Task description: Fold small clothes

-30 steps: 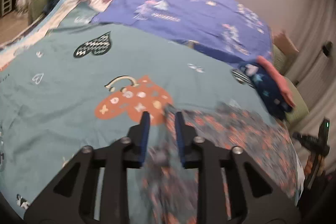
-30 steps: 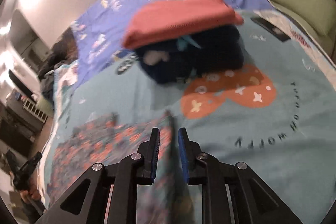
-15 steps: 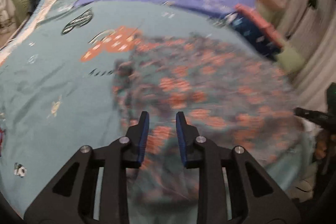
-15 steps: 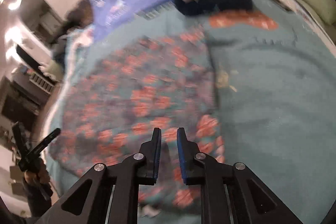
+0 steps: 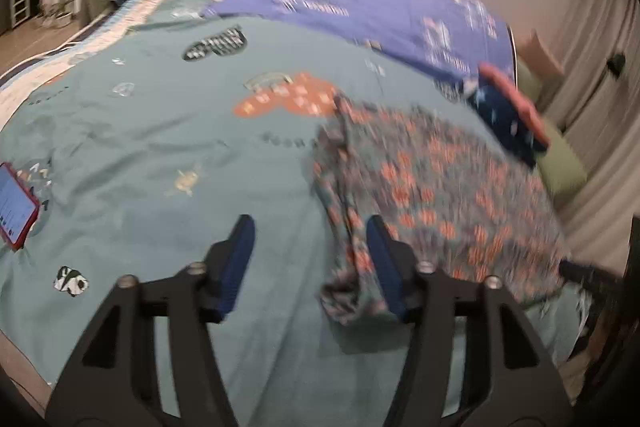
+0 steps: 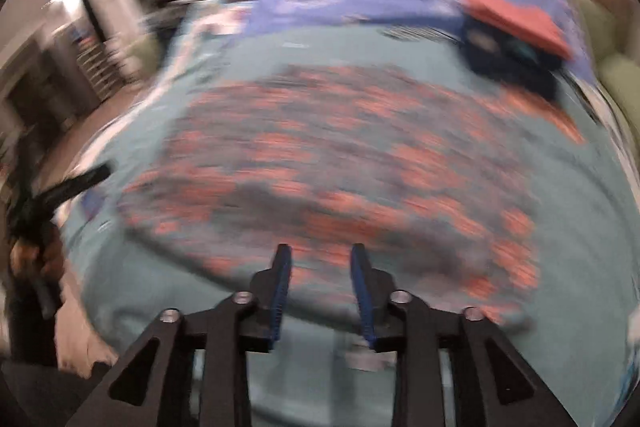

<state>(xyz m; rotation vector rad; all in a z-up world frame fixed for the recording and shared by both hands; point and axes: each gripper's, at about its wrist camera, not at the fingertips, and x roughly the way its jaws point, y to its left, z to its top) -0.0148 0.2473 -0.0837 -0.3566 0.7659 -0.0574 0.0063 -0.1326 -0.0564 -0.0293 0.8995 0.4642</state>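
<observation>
Both tools were letting go. Our left tool [image 5: 306, 259] had its jaws wide apart and opening more, with only bedsheet and the cloth's rumpled edge under the gap; nothing was pinched. Our right tool [image 6: 320, 291] was opening too, with its jaws a little apart and nothing between them that we could see, though that view was very blurry.

We saw the cloth [image 5: 432, 187], teal with orange spots, lying spread out on the bed [image 5: 160, 131]. It sat to the right of our left tool, with its near corner bunched up beside the right jaw. From the right wrist view the cloth [image 6: 328, 163] lay flat just past the tool tips.

Behind it, near the far edge of the bed, sat a pile [image 5: 508, 111] of folded clothes, dark blue under pink.

We thought the cloth was soft, thin and light. It would flop and wrinkle, not hold a shape. It would not break. We thought the best spots to pinch were two corners on one edge, one for each tool, so it could be lifted and laid over evenly.
</observation>
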